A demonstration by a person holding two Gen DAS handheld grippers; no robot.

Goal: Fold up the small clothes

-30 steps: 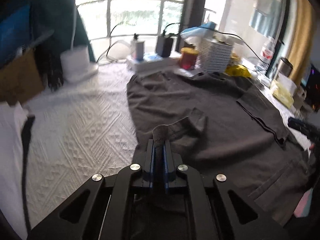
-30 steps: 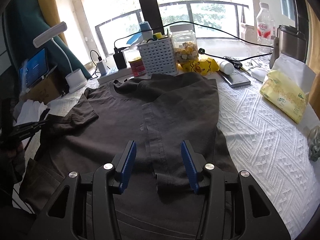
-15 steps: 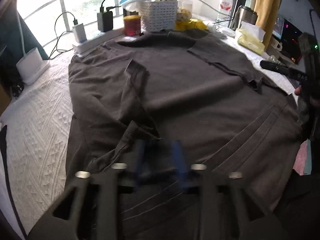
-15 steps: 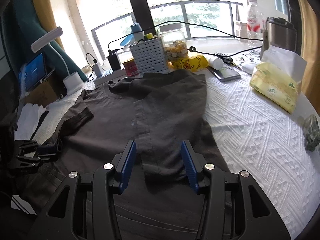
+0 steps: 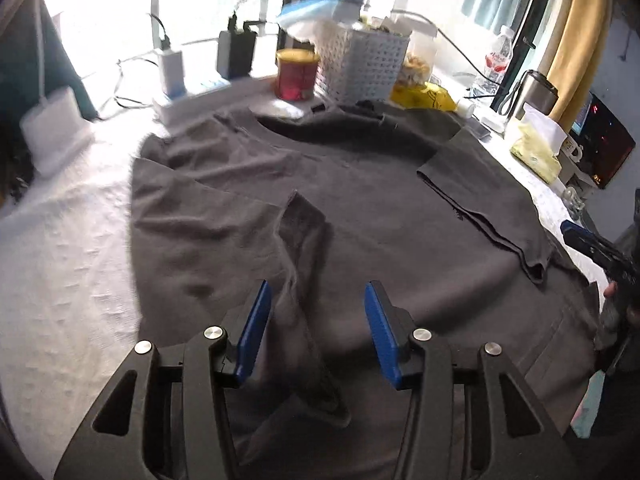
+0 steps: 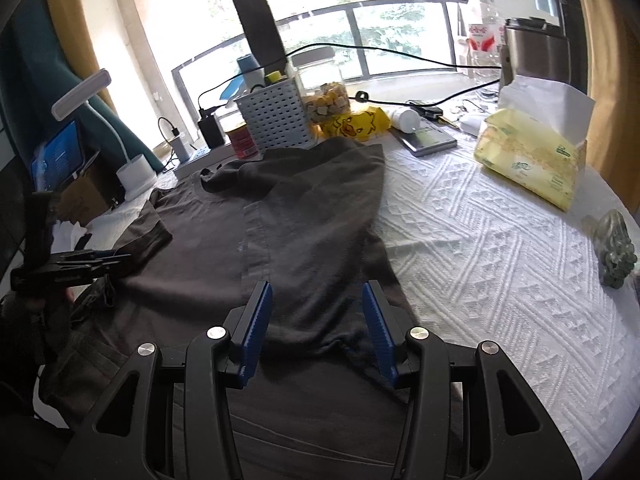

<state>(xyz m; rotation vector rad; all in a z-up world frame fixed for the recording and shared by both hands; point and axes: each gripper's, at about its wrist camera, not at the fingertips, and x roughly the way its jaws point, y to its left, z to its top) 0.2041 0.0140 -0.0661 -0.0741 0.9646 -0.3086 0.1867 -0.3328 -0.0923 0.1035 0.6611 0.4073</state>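
A dark grey T-shirt (image 5: 360, 208) lies flat on the white cloth, collar toward the window. Both sides are folded inward. Its left sleeve (image 5: 304, 220) lies turned over onto the body, loose and rumpled. My left gripper (image 5: 317, 286) hovers over that sleeve's near end; its jaws are opening and the pads press on nothing. In the right wrist view the shirt (image 6: 312, 232) shows its folded right panel. My right gripper (image 6: 316, 286) stands open just above that panel's lower edge. Each gripper also shows in the other view: left gripper (image 6: 100, 258), right gripper (image 5: 576, 236).
Along the window stand a white perforated basket (image 5: 360, 64), a red can (image 5: 296, 74), chargers with cables and a lamp base (image 5: 52, 128). A yellow tissue pack (image 6: 532, 160), a steel tumbler (image 6: 536, 52) and a green ornament (image 6: 616, 248) sit at the right on the tablecloth (image 6: 500, 260).
My left gripper let go of the sleeve, opened, and drew back toward the shirt's near end, leaving the sleeve on the body. The right gripper shifted slightly and stayed open.
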